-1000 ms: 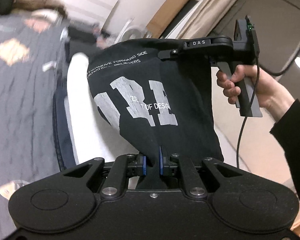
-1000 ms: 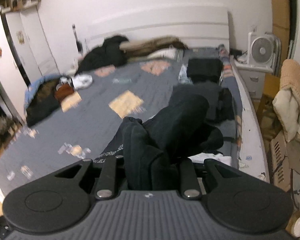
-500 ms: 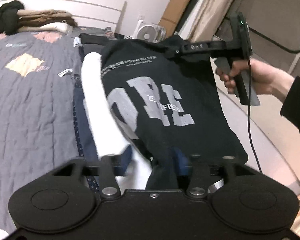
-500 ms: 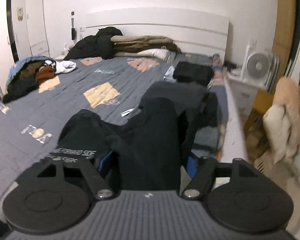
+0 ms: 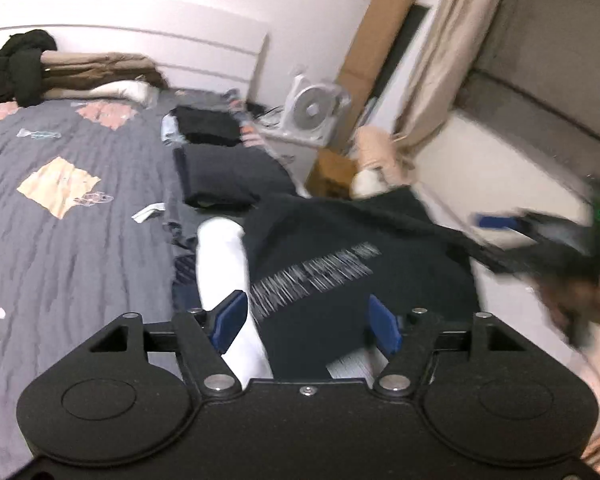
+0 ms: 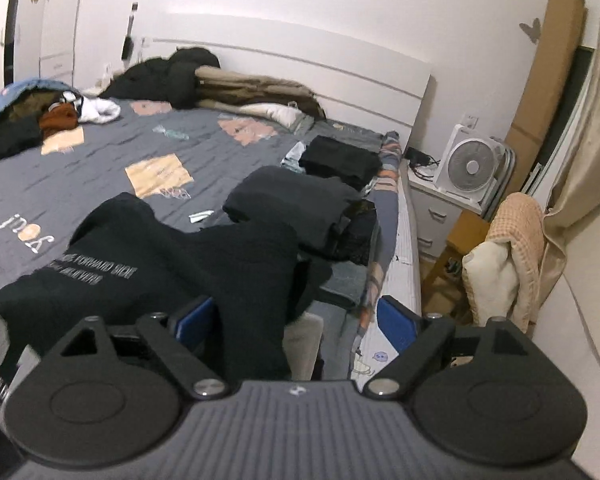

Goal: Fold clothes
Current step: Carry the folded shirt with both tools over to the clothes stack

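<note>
A black T-shirt with white lettering (image 5: 340,264) lies folded on top of a white garment (image 5: 220,264) at the bed's right edge. My left gripper (image 5: 306,320) is open, its blue pads either side of the shirt without gripping it. My right gripper (image 6: 296,320) is also open; the black T-shirt (image 6: 188,264) drapes between its pads. The right gripper shows blurred at the right of the left wrist view (image 5: 540,240), off the shirt's far edge.
Folded dark clothes (image 6: 300,204) and a black stack (image 6: 340,158) lie further up the grey quilted bed (image 6: 60,184). A heap of unfolded clothes (image 6: 32,124) sits at the far left. A white fan (image 6: 470,168) on a nightstand and a draped chair (image 6: 504,248) stand right of the bed.
Both grippers opened and let go of the black T-shirt, which dropped onto the white garment. The right gripper has swung off to the right.
</note>
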Tool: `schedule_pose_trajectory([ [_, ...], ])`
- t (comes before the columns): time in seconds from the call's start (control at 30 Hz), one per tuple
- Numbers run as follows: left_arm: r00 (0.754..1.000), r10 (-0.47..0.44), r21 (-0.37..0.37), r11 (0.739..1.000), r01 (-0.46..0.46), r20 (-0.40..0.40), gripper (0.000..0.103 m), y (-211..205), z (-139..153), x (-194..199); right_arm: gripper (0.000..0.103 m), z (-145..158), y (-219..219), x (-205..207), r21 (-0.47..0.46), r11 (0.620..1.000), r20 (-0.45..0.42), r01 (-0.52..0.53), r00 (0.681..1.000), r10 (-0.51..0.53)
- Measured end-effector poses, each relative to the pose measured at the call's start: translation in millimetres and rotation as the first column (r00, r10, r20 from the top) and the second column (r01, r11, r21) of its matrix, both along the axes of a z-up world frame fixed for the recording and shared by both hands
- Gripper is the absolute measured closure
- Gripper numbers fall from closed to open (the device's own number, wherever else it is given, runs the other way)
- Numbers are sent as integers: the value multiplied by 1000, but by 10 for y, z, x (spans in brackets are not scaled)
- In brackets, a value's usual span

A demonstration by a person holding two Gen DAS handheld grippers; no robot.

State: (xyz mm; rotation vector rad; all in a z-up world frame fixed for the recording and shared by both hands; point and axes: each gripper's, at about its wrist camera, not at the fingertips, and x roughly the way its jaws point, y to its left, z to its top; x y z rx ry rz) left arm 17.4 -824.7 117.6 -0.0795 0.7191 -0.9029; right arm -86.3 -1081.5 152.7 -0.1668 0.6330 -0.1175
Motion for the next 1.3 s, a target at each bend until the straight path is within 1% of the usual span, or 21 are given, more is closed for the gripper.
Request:
schedule_pose_trajectory([
  [0.03,1000,5,5,1000,-5,-19,49,-69,-23,136,15,-17,-15,-91,17,1000,15,5,1000,-5],
  [0.07,999,11,7,1000,-11,-37,51,-137,-51,267,15,-33,-30,-182,34,999,29,9,1000,-10],
  [0.13,998,18,12,1000,-18,-65,51,-236,-117,458,15,-72,-61,-371,74,997,59,23,998,-27],
  [0.27,996,-4,95,995,12,-84,50,-435,-253,653,15,-254,-116,-843,164,983,125,77,987,-98],
  [0.4,994,-43,74,996,50,-99,50,-518,-305,719,15,-440,-92,-1255,267,960,182,86,974,-138],
  [0.43,994,-51,72,996,57,-92,54,-539,-301,716,15,-479,-71,-1330,286,955,193,82,971,-141],
  [0.47,995,-66,70,995,71,-69,64,-551,-278,694,15,-509,-55,-1382,302,950,201,81,969,-146],
  [0.5,995,-87,65,994,90,-40,82,-553,-245,665,15,-534,-41,-1416,316,945,206,82,967,-152],
  [0.53,994,-108,64,992,108,-4,88,-554,-183,634,15,-553,-21,-1443,328,941,212,82,965,-158],
  [0.6,986,-146,86,987,139,77,90,-577,-39,570,15,-581,23,-1456,345,937,221,55,966,-138],
  [0.7,961,-194,189,969,157,195,88,-704,83,478,15,-651,70,-1435,341,939,195,39,974,-112],
  [0.73,949,-212,224,961,160,233,79,-747,124,448,15,-682,81,-1405,335,942,178,37,979,-102],
  [0.77,947,-208,234,961,150,244,72,-730,130,425,15,-714,91,-1374,328,944,161,35,983,-92],
  [0.8,954,-185,225,965,132,236,52,-666,110,408,15,-752,105,-1343,318,947,142,36,986,-85],
  [0.83,960,-163,216,970,114,227,44,-603,90,392,15,-796,122,-1311,305,952,121,39,990,-79],
  [0.9,971,-118,198,977,76,208,44,-477,49,359,15,-879,112,-1275,300,953,93,46,993,-77],
  [0.97,979,-73,182,983,38,189,44,-350,8,327,15,-916,77,-1307,338,940,88,46,993,-81],
  [1.07,994,-67,28,997,65,87,45,178,-48,137,15,-872,31,-1407,358,932,95,52,991,-92],
  [1.13,995,-90,-84,992,93,37,45,515,-133,-132,16,-804,50,-1517,359,932,116,58,988,-106],
  [1.2,990,-140,-193,972,136,-10,46,733,-197,-435,18,-727,111,-1648,365,930,153,46,982,-109],
  [1.3,966,-250,-339,915,216,-59,46,823,-273,-829,18,-617,243,-1842,390,921,225,-17,971,-78],
])
